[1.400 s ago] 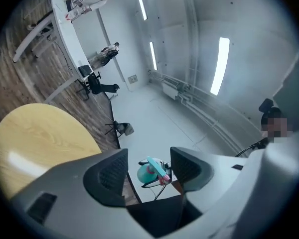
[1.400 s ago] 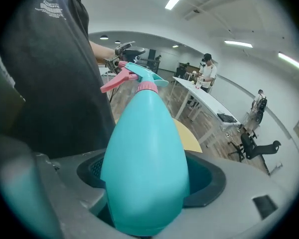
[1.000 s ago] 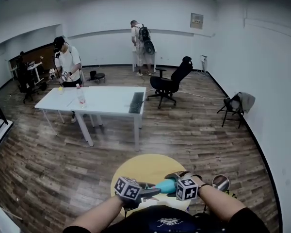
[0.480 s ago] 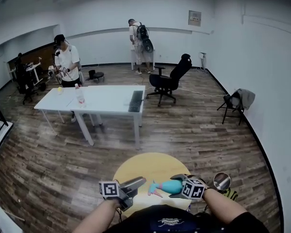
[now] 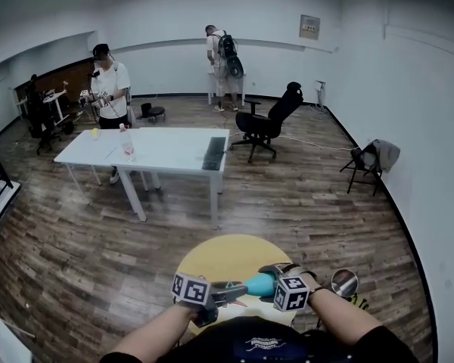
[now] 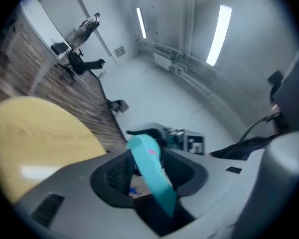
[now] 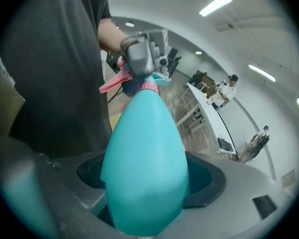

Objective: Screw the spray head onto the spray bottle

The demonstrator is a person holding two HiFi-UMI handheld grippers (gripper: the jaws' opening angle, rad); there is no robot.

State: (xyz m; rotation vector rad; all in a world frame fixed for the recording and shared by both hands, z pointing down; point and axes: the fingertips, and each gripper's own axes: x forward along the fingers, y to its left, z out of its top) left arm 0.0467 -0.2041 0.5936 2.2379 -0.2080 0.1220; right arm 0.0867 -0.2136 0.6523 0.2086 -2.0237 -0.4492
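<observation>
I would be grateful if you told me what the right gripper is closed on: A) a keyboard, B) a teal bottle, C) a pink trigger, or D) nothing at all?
B: in the right gripper view, the right gripper has both jaws pressed against the wide body of the teal bottle.
</observation>
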